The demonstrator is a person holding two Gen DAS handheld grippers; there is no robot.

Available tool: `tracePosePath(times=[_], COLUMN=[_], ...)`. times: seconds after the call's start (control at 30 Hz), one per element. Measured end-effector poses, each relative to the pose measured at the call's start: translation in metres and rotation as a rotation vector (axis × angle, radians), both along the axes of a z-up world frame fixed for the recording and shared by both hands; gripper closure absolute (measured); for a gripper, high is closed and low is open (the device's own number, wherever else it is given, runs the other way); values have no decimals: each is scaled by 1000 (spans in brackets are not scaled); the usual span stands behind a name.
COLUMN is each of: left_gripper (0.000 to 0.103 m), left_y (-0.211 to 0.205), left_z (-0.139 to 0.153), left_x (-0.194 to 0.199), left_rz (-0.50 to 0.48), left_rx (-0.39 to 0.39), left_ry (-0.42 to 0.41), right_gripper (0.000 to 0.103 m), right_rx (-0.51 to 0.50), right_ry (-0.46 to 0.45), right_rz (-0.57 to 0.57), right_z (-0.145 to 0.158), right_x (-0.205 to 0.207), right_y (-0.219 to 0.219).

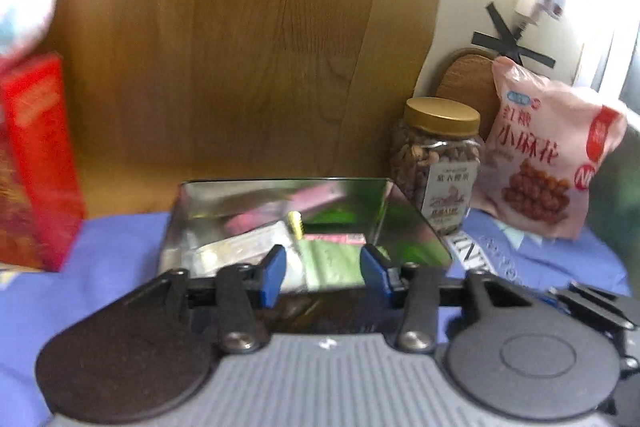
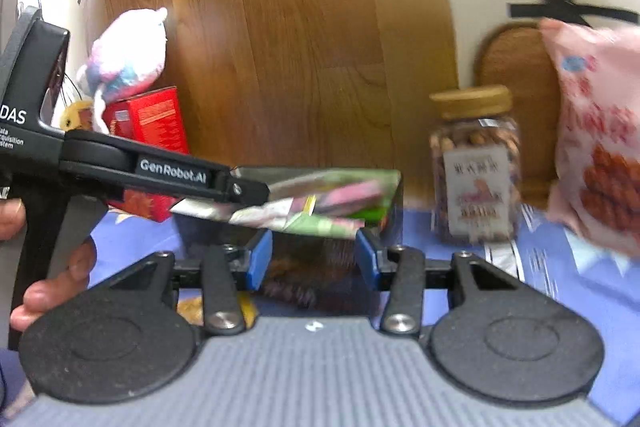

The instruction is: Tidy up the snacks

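Left gripper [image 1: 324, 269]: nearest, at the tin's near rim; blue pads parted about halfway, nothing pinched between them. The packets seen through the gap lie inside the tin.
Right gripper [image 2: 314, 259]: also at the tin's near side, to the right of the left tool; blue pads parted about halfway and empty.
Landmark: open shiny rectangular metal tin [image 1: 412, 223] on the blue printed cloth [image 1: 116, 259].
Snacks in the tin: flat green packet [image 1: 332, 261], pale clear-wrapped packet [image 1: 244, 247] and pink packet [image 1: 288, 203], lying loosely across one another.
Right of the tin: clear plastic jar of brown nuts with a gold lid [image 1: 438, 163], just beside it; further right, a pink bag of fried twists [image 1: 552, 155] leaning upright.
Left of the tin: red cardboard box [image 1: 36, 163], standing, with a pastel plush toy [image 2: 124, 55] above it.
Behind the tin: wood-grain panel [image 1: 248, 39].
Step, judged: choosing the next snack for the tin.
Doing it well: open wide for the jar and grip below the lid; pinch the bag by its top seam; keep one tool off the tin's rim.
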State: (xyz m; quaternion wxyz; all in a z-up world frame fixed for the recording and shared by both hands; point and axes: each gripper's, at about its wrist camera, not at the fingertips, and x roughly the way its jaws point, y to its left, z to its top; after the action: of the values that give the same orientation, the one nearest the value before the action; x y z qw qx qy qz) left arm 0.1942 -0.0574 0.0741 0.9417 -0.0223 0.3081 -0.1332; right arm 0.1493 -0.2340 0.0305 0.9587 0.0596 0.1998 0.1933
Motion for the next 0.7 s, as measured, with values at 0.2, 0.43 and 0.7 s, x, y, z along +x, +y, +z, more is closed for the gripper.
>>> tracePosePath(times=[0.2,0.43,0.7], left_gripper=[50,26,24], left_y=[-4,-1,5], left_z=[2,-16,-35], left_x=[-66,-128,-166], left_rz=[44,112,125], left_rx=[64,127,177], left_ry=[-18,-20,-24], right_gripper=[51,48,48], right_rx=[101,198,180], right_ry=[54,110,153], right_rz=[-44,-99,-149], right_z=[-16,-35,-52], right_x=[-73,-131,-160], right_y=[-4,-5,10])
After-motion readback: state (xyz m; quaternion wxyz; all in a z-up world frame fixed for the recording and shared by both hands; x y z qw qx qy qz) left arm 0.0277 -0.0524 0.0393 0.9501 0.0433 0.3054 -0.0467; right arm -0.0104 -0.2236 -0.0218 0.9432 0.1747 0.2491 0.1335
